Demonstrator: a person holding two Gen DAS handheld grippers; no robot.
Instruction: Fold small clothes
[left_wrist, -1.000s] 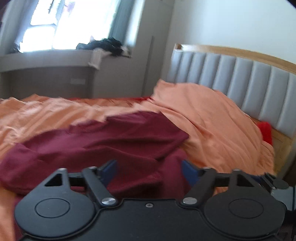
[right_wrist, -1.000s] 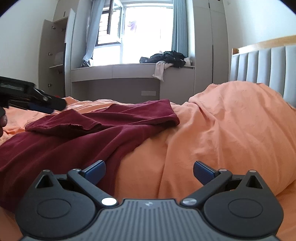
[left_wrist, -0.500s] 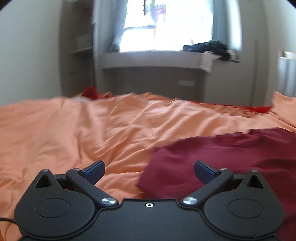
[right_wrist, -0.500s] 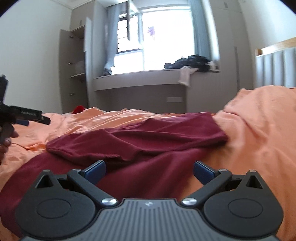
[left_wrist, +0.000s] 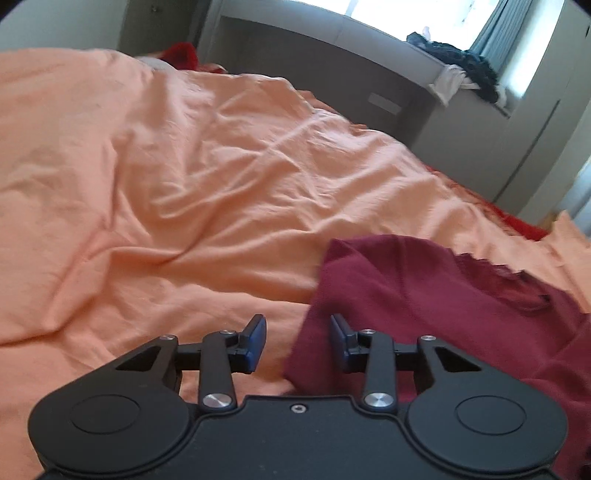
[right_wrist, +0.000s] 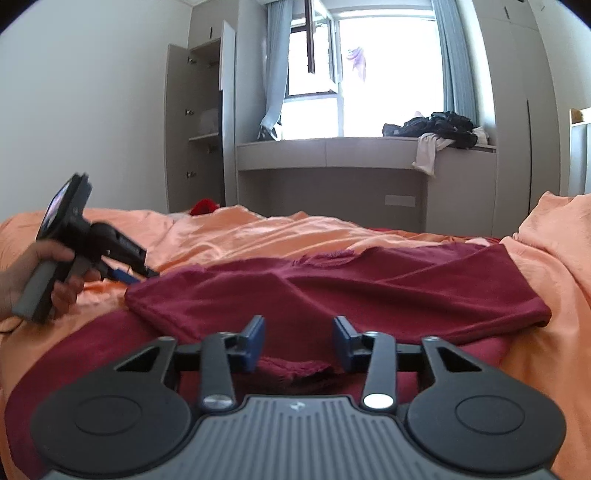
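A dark red garment (right_wrist: 369, 291) lies on the orange duvet (right_wrist: 280, 232) with its upper layer folded over. In the left wrist view its left corner (left_wrist: 424, 295) reaches between the closing jaws of my left gripper (left_wrist: 298, 338). The cloth edge sits by the right pad, and the left pad stands clear of it. A hand (right_wrist: 33, 273) holds the left gripper (right_wrist: 142, 276) at the garment's left end in the right wrist view. My right gripper (right_wrist: 299, 339) hovers over the near hem, jaws closing, with a rumpled fold just below the pads, not pinched.
The rumpled duvet (left_wrist: 166, 177) spreads wide to the left. Beyond the bed a grey window bench (right_wrist: 332, 151) carries a heap of dark clothes (right_wrist: 439, 127). An open wardrobe (right_wrist: 199, 122) stands at the left. A red item (right_wrist: 204, 206) lies at the bed's far edge.
My left gripper swung left and tipped down onto the garment's left corner. Both pairs of jaws narrowed from wide apart. The right view shifted left over the near hem.
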